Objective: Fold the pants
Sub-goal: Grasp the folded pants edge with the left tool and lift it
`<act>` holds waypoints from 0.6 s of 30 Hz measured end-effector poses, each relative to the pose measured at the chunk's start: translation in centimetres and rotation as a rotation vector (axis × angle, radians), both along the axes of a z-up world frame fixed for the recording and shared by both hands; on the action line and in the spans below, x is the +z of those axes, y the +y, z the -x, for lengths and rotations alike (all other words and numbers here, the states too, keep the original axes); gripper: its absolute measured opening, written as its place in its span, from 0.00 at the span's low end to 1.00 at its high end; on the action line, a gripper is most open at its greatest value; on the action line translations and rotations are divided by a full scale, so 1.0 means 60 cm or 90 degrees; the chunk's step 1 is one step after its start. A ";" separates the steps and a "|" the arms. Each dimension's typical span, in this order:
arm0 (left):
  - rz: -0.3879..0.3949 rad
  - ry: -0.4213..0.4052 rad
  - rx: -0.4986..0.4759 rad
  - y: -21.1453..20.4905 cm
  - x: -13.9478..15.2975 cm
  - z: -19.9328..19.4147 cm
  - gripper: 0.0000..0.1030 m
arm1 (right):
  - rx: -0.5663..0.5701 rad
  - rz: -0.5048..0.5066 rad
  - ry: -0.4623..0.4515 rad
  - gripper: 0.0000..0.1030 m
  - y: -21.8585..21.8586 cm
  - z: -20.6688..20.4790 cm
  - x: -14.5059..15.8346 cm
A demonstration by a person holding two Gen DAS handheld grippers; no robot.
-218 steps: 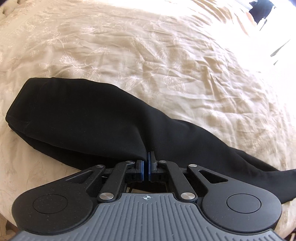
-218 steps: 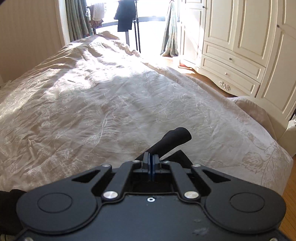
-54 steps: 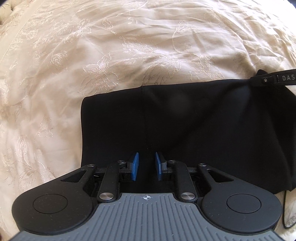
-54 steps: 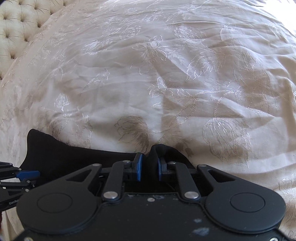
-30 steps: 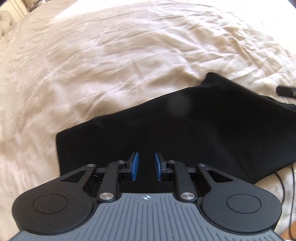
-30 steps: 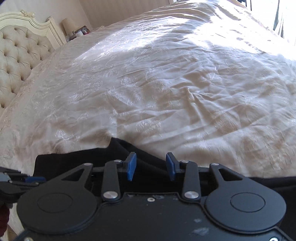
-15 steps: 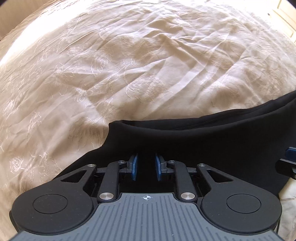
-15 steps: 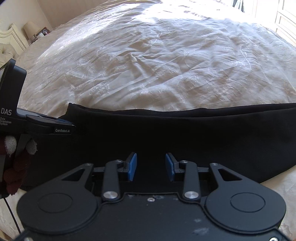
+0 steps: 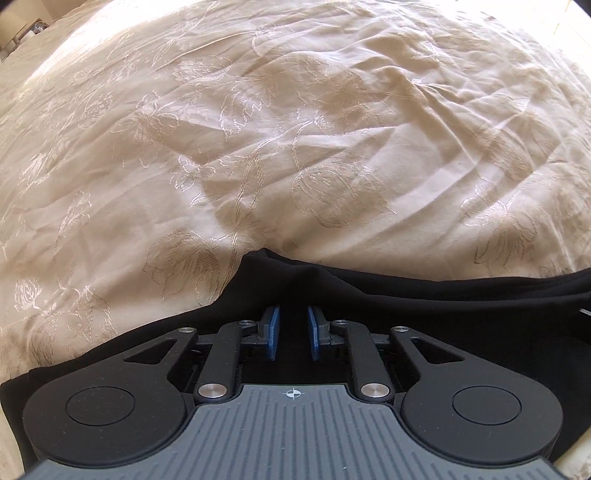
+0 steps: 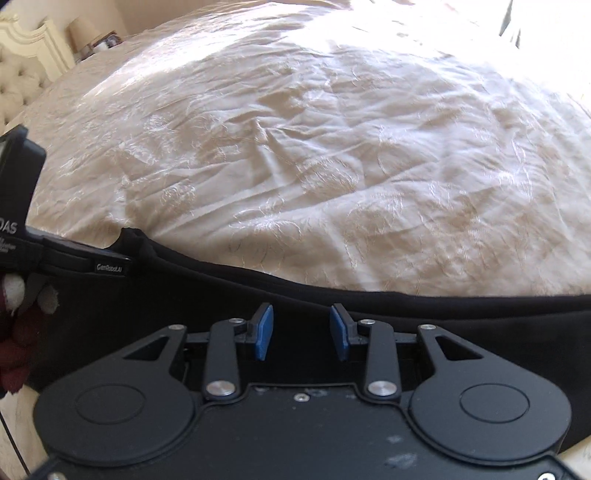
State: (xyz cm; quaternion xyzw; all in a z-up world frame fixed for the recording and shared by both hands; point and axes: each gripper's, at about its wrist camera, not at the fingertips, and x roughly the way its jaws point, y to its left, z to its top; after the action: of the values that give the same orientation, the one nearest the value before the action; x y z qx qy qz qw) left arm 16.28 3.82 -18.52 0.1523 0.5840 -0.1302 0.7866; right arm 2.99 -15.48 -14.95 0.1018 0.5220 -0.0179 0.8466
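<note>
Black pants [image 9: 443,306] lie folded in a long band along the near side of a cream bedspread [image 9: 295,129]. My left gripper [image 9: 293,325] points steeply down at the band's left end. Its blue pads stand a narrow gap apart and are closing, with black cloth between them; I see no pinch. The cloth humps into a small peak [image 9: 266,254] just ahead of them. My right gripper [image 10: 301,325] hangs open over the middle of the pants [image 10: 443,321], near their far edge, holding nothing. The left gripper [image 10: 123,258] also shows at the left of the right wrist view.
A gloved hand [image 10: 22,321] holds the left tool. The wrinkled embroidered bedspread [image 10: 332,147] stretches away beyond the pants. A tufted headboard [image 10: 18,74] and a bedside lamp [image 10: 79,27] stand at the far left. A thin cable [image 10: 11,435] hangs at the lower left.
Both grippers have come down closer to the pants. The left one has slid to the band's left end, where the cloth edge now humps up. Its pads stand slightly closer together.
</note>
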 end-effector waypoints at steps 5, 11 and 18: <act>0.005 0.011 0.102 0.004 0.015 -0.008 0.15 | 0.158 0.029 0.009 0.35 -0.040 -0.001 -0.003; -0.030 -0.030 0.171 0.005 0.059 0.031 0.15 | 0.327 0.023 0.027 0.35 -0.086 -0.008 -0.017; -0.034 -0.025 0.228 0.008 0.080 0.116 0.15 | 0.516 0.027 0.051 0.05 -0.079 -0.018 -0.038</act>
State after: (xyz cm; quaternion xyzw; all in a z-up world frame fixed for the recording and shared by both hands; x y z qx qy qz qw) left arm 9.30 4.31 -13.73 0.0694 0.5895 0.0302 0.8042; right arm 4.10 -20.20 -17.24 -0.1304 0.5519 0.3029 0.7659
